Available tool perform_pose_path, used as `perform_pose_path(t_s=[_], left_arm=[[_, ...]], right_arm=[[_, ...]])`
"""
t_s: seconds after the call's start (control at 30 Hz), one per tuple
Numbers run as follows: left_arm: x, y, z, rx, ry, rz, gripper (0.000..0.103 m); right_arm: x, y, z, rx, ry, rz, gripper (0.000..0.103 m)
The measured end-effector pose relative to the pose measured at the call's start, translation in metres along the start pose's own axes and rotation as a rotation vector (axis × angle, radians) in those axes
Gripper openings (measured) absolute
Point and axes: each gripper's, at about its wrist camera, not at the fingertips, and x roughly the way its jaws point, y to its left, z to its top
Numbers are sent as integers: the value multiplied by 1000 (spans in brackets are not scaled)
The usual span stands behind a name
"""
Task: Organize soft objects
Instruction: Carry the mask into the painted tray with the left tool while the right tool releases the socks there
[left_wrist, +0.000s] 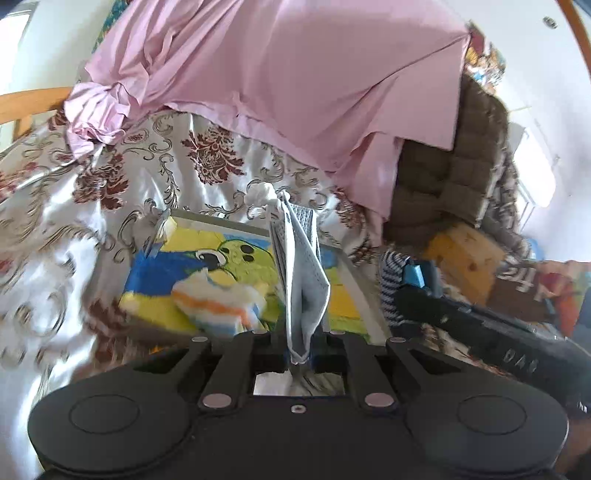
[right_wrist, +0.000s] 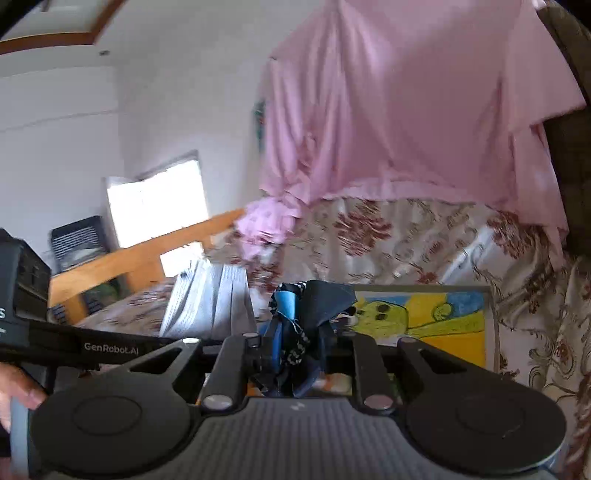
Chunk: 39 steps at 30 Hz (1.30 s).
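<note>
My left gripper (left_wrist: 300, 332) is shut on a grey-white perforated cloth (left_wrist: 301, 266), held upright above a colourful cartoon mat (left_wrist: 221, 266). A striped white, orange and blue soft item (left_wrist: 218, 301) lies on that mat. My right gripper (right_wrist: 295, 350) is shut on a dark navy patterned cloth (right_wrist: 317, 306); it shows at the right of the left wrist view (left_wrist: 413, 273), holding striped fabric (left_wrist: 389, 288). The grey-white cloth also shows in the right wrist view (right_wrist: 210, 295), left of my right gripper. The mat appears there too (right_wrist: 424, 314).
A pink sheet (left_wrist: 280, 74) drapes over the floral bedspread (left_wrist: 74, 206) behind the mat. A brown quilted cushion (left_wrist: 454, 162) and an orange-yellow box (left_wrist: 465, 258) lie at the right. A wooden bed rail (right_wrist: 140, 258) and a bright window (right_wrist: 159, 199) are at the left.
</note>
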Motion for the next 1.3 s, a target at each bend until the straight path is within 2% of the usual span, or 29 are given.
perform_pose_path(t_s=[0.1, 0.27, 0.43, 0.6, 0.73, 0.83, 0.9, 1.0, 1.17, 1.3], left_arm=[[44, 10, 18, -10, 27, 8, 9], [102, 17, 33, -6, 58, 19, 10], [145, 13, 31, 32, 108, 22, 10], [175, 10, 24, 46, 185, 13, 10], [184, 11, 19, 39, 222, 9, 11], [187, 15, 21, -5, 237, 13, 14], [186, 17, 23, -21, 244, 29, 15], [184, 16, 26, -14, 248, 69, 19], [172, 7, 28, 25, 239, 123, 43], [157, -1, 31, 36, 203, 138, 54]], right_arm=[[41, -18, -3, 31, 29, -63, 21], [82, -48, -14, 49, 98, -156, 21], [103, -71, -25, 99, 141, -252, 21], [111, -93, -33, 153, 180, -297, 21], [114, -101, -36, 174, 210, -313, 21], [115, -103, -39, 184, 225, -321, 25], [116, -101, -38, 176, 226, -328, 30], [113, -98, -37, 162, 213, -332, 34], [107, -92, -34, 115, 209, -355, 46], [94, -93, -30, 136, 184, -362, 56]])
